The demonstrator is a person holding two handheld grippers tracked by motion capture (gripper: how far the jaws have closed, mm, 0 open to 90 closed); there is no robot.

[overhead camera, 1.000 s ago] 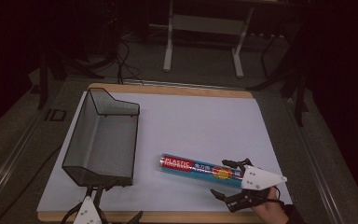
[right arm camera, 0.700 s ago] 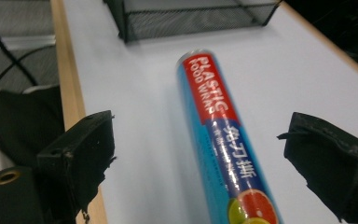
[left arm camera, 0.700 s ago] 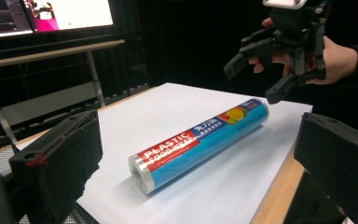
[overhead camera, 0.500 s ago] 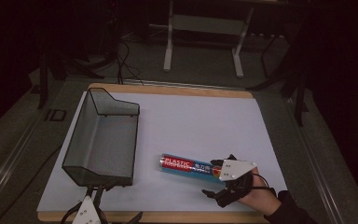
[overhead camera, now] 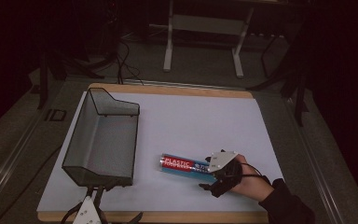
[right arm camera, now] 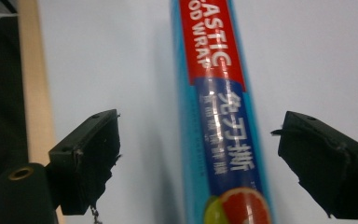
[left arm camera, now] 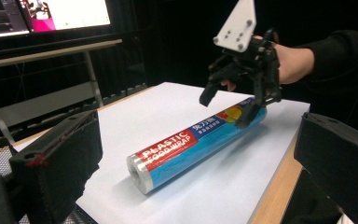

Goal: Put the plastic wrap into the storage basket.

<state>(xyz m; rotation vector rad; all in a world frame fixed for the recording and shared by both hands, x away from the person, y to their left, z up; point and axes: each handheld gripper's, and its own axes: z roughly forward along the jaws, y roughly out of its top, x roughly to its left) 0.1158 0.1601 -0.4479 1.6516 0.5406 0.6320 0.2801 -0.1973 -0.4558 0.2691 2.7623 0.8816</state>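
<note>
The left tongs [overhead camera: 89, 215] sit at the near edge of the table [overhead camera: 223, 116], spread wide with nothing between the 2 jaws, as the left gripper view shows. Just ahead of them stands a wire mesh basket [overhead camera: 103, 137], empty as far as can be seen.

To the right of the left tongs, and well apart from them, lies the roll of plastic food wrap [overhead camera: 182, 164] flat on the white table surface. Its long axis runs toward the right tongs [overhead camera: 216, 179], its open end facing the basket side.

The right tongs are over the roll's far-right end, 1 jaw on each side of it. In the right gripper view the roll [right arm camera: 221, 121] runs straight away between the 2 open jaws, with clear gaps on both sides; nothing is gripped yet. The right hand [overhead camera: 251, 183] is plainly the nearer, so closing across the roll's width looks like the move in hand.
</note>
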